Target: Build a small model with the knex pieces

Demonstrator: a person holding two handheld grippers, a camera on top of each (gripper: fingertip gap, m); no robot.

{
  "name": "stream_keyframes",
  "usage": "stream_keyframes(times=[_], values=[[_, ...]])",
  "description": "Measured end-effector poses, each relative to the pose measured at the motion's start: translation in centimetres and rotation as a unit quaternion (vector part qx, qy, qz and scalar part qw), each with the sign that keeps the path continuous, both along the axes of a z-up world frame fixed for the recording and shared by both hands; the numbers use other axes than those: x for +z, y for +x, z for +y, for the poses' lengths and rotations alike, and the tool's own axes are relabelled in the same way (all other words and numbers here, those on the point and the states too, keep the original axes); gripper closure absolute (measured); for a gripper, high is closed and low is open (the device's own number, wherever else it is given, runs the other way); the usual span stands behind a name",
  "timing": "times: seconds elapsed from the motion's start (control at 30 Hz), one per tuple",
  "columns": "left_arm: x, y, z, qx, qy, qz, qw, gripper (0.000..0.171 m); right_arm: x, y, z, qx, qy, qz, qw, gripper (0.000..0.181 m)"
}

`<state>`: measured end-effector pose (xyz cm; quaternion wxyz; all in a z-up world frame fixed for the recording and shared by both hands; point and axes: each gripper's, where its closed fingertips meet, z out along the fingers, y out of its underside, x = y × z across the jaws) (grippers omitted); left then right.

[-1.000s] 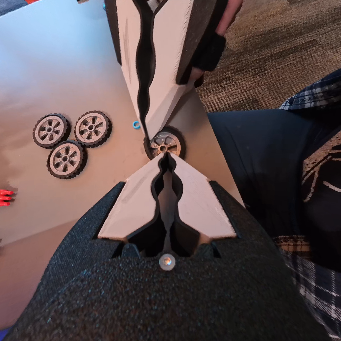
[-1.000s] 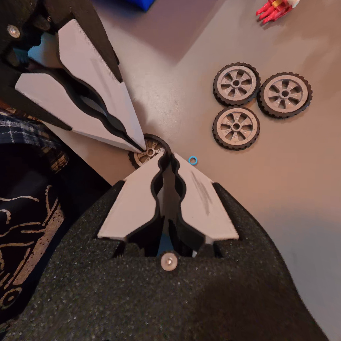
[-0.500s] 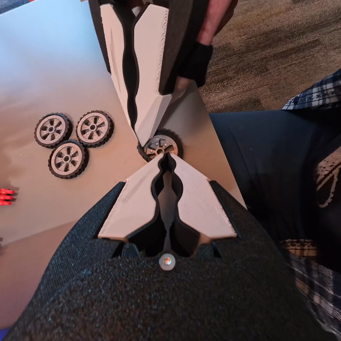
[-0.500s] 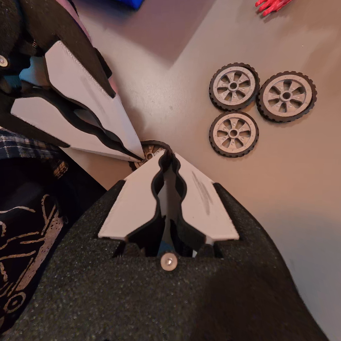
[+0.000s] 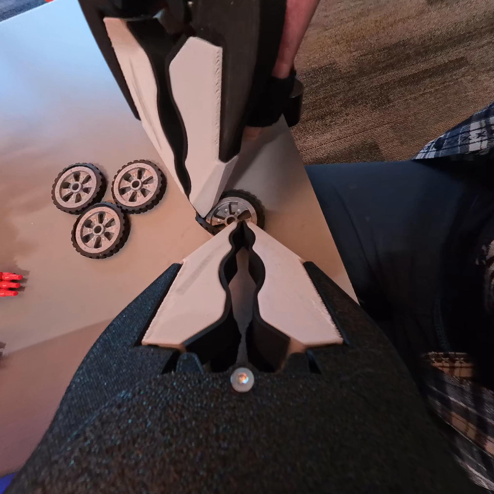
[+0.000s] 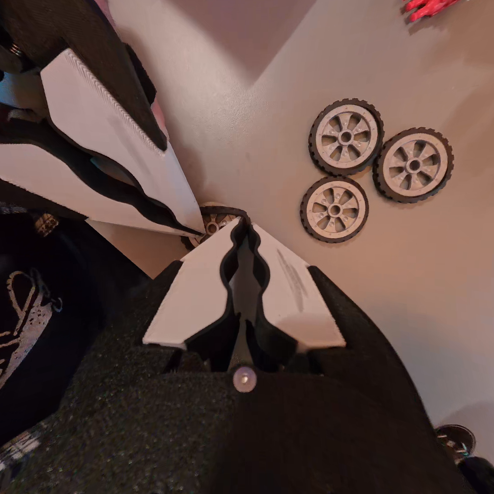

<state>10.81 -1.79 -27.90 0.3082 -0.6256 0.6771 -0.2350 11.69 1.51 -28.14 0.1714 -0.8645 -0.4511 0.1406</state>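
Both grippers meet over one small wheel (image 5: pixel 235 211) at the near corner of the table (image 5: pixel 80 294): grey spoked hub, black knobbly tyre, tipped up a little off the surface. The left gripper (image 5: pixel 242 224) has its fingers pressed together, tips pinching the wheel's hub edge. The right gripper (image 6: pixel 244 222), fingers also closed to a sliver, nips the tyre rim. Three matching wheels (image 6: pixel 344 139) lie flat in a cluster well apart, a red toy piece (image 6: pixel 427 8) beyond them.

White wavy-edged jaws, black textured bodies, plaid shirt (image 5: pixel 459 139).
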Motion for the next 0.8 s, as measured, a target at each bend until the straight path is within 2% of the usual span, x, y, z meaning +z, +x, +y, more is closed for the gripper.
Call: stream_keyframes(times=[0.17,0.3,0.4,0.67,0.8], values=[[0.0,0.0,0.01,-0.001,-0.002,0.0,1.0,0.171,-0.06,0.02,-0.03,0.036,-0.031,-0.05,0.998,0.18],[0.0,-0.02,0.0,-0.003,-0.002,0.001,1.0,0.171,-0.09,0.02,-0.09,0.091,-0.079,-0.101,0.988,0.18],[0.01,-0.05,0.0,-0.005,-0.004,0.001,1.0,0.171,-0.1,0.05,-0.07,0.114,-0.109,-0.109,0.981,0.18],[0.06,-0.5,0.09,-0.005,-0.014,0.009,1.0,0.171,-0.07,0.11,-0.3,0.106,-0.063,-0.116,0.986,0.179],[0.14,-0.67,0.07,-0.001,-0.013,0.006,1.0,0.171,-0.07,0.19,-0.56,0.088,-0.052,-0.095,0.99,0.179]])
